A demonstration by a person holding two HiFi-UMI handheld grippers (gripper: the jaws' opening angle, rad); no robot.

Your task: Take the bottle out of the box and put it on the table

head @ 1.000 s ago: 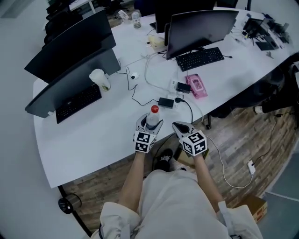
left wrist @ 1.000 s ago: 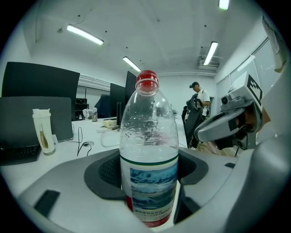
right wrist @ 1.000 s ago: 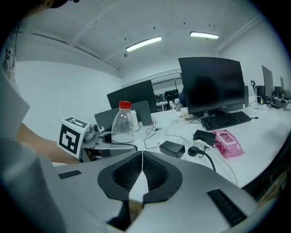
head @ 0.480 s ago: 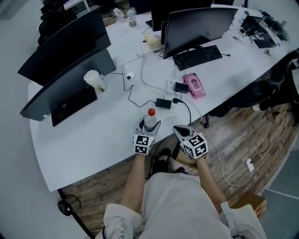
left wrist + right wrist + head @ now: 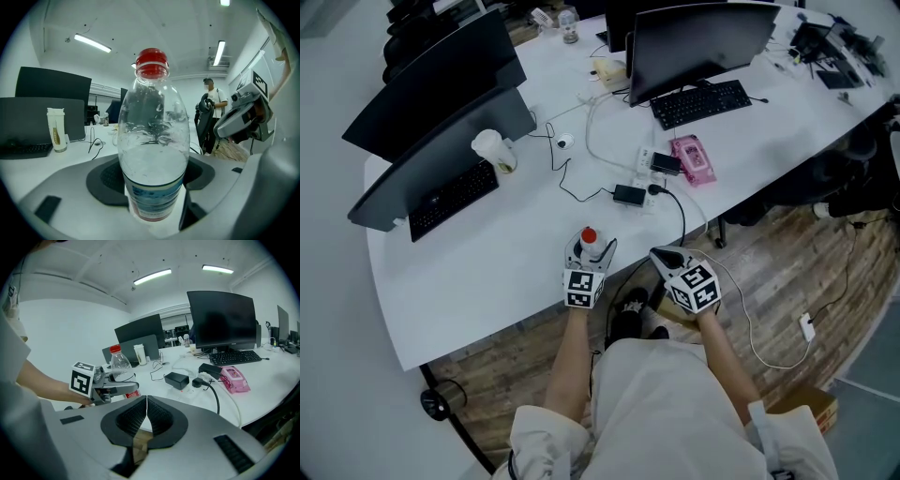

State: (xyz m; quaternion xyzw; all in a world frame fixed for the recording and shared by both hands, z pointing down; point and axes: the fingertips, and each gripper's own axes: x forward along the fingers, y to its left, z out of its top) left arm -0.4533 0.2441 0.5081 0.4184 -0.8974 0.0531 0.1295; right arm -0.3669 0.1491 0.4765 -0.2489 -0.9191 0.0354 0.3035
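Bare table [image 5: 487, 281] around bottle [image 5: 590, 244]; adapter [image 5: 630, 195] beyond, keyboard [image 5: 455, 199] off left.

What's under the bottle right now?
White table, near its front edge. The left hand-held gripper hides the base of the bottle, so contact with the table can't be seen.

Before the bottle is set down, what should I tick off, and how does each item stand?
1. The left gripper clamps the bottle: ok.
2. Bottle upright, cap on: ok.
3. Bare table below the bottle: ok.
4. The right gripper is shut, empty, clear of the bottle: ok.
5. The adapter lies away from the landing spot: ok.
6. Bottle base touching the table: cannot tell.
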